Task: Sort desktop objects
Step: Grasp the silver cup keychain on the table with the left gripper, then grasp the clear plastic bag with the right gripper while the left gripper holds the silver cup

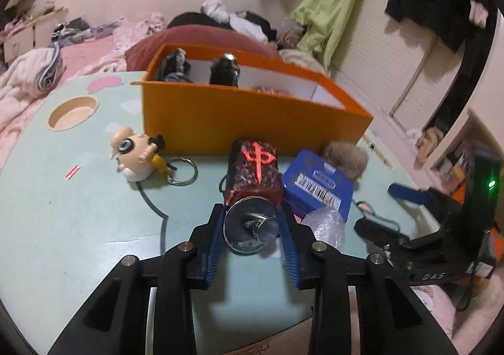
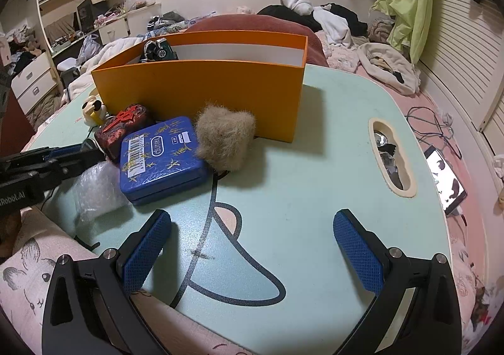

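The left claw [image 1: 252, 222] is clenched on the clear suction cup [image 1: 250, 227] at the near end of one dark red mahjong-tile charm [image 1: 254, 174] with a red character on top; its blue pads [image 1: 211, 248] press the cup from both sides. The charm itself lies on the pale green counter [image 1: 78, 213], just in front of the one orange box [image 1: 245, 115]. The right claw [image 2: 252, 254] hangs released over bare counter, its two blue pads far apart with nothing between them.

Still out on the counter I count one blue tin [image 2: 162, 156] with a barcode, one beige furry pompom [image 2: 225, 138] touching the tin and the box front, one crumpled piece of bubble wrap [image 2: 97, 188], and one small dog figure keychain [image 1: 135, 156] with its ring. Inside the box, two dark items show (one looks like a toy car [image 2: 159, 51]).
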The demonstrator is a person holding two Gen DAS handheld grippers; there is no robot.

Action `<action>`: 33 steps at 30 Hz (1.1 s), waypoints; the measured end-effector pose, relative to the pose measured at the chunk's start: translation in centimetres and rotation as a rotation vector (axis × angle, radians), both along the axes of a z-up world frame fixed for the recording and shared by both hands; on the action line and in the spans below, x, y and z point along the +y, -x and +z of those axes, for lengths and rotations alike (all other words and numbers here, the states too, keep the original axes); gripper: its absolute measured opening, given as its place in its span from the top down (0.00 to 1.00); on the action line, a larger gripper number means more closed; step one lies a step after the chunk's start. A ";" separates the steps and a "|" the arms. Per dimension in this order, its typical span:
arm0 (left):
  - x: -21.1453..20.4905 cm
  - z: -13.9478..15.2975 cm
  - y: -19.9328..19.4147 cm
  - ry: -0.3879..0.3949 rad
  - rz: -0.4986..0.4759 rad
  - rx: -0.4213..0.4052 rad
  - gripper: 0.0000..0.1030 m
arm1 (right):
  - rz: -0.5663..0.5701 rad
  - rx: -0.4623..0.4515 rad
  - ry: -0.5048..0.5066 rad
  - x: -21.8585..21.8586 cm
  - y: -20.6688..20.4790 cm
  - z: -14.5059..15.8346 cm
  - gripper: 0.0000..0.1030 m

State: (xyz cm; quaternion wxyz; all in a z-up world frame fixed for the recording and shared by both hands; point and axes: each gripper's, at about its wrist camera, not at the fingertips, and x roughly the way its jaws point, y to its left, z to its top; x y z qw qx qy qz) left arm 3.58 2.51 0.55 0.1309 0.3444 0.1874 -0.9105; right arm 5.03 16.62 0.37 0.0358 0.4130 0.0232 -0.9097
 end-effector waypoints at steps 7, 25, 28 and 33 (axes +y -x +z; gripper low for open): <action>-0.6 1.3 -2.9 -0.007 0.069 0.140 0.68 | 0.005 0.055 0.078 0.5 -1.2 0.9 0.01; -1.5 1.3 -3.6 -0.022 0.121 0.158 0.68 | 0.499 0.138 0.015 -9.4 -1.1 3.7 0.47; -1.7 1.2 -3.6 -0.026 0.120 0.154 0.68 | 0.499 0.095 -0.031 -10.2 -0.5 2.8 0.69; -1.7 1.4 -3.7 -0.019 0.117 0.153 0.68 | 0.499 0.079 -0.012 -9.9 -0.6 2.6 0.70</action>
